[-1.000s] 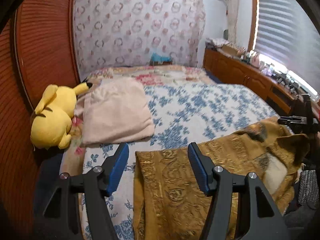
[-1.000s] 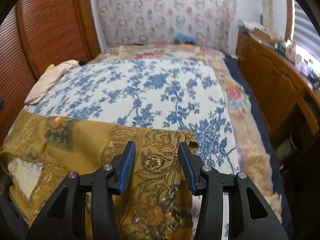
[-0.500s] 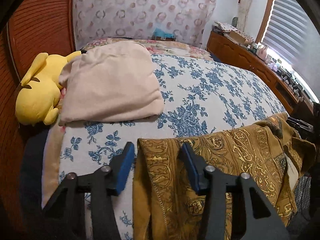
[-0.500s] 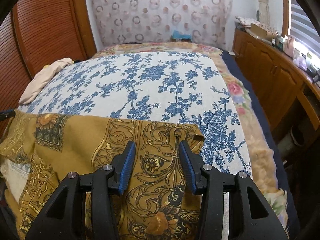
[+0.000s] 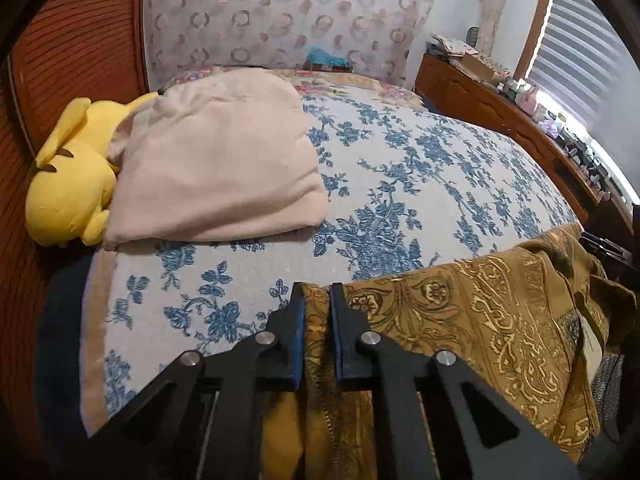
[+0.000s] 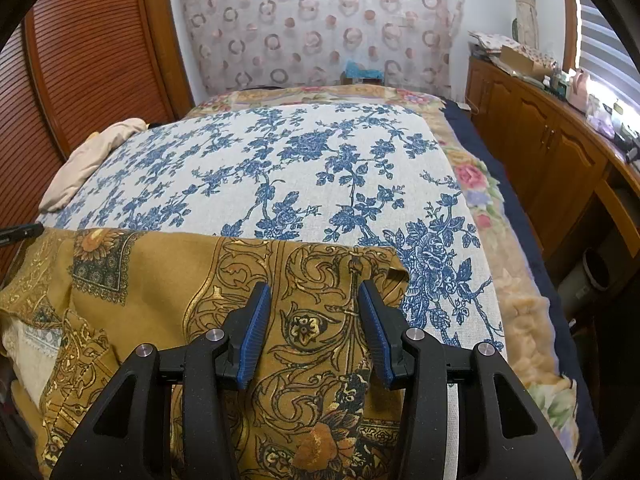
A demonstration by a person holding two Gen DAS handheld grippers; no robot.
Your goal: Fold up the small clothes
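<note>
A mustard-gold garment with ornate gold print lies spread across the near edge of the bed, partly hanging off. My left gripper is at its left corner; the jaws are closing, and the blue pads pinch a fold of the fabric's edge. In the right wrist view the same garment lies flat near its right corner. My right gripper hovers there, open, with the cloth lying flat below the gap and the pads apart from it.
The bed has a white cover with blue flowers. A folded beige cloth and a yellow plush toy lie at the bed's left side by the wooden wall. A wooden cabinet runs along the right.
My left gripper came down and forward onto the garment's left corner, and its jaws went from wide apart to pinched on the fabric. The right gripper stayed where it was, still open.
</note>
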